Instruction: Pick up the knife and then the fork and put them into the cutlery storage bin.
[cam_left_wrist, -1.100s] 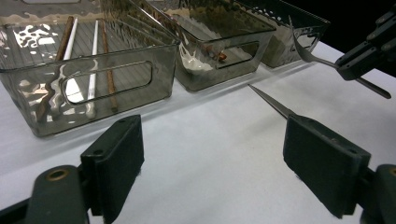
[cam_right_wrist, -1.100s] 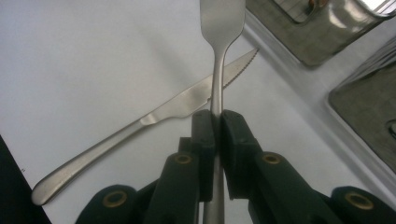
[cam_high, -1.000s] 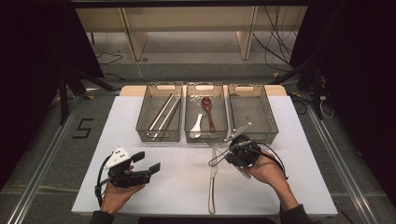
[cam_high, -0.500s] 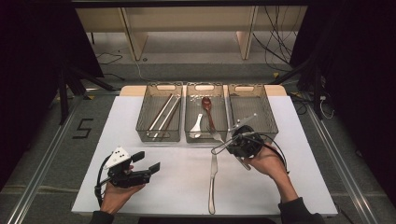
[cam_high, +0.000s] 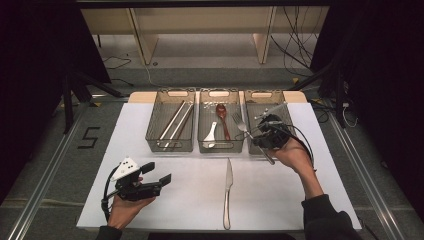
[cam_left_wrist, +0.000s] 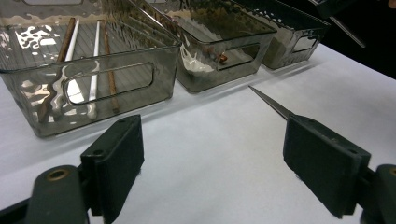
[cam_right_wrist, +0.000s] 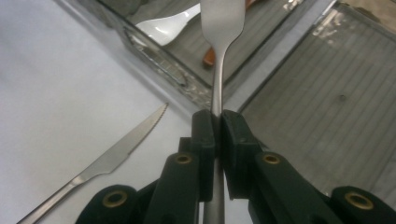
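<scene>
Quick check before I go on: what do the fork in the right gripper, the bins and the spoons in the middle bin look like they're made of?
Fork: apparently steel, with a brushed silver sheen. Bins: smoky clear plastic by the look, see-through rippled walls with moulded handle slots. White spoon: probably ceramic or plastic, glossy and opaque. Reddish-brown spoon: perhaps lacquered wood; hard to tell.

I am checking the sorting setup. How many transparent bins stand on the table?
3, in a row at the table's far edge: left bin with long sticks, middle bin with two spoons, right bin partly hidden behind the right tool, which holds a fork.
</scene>
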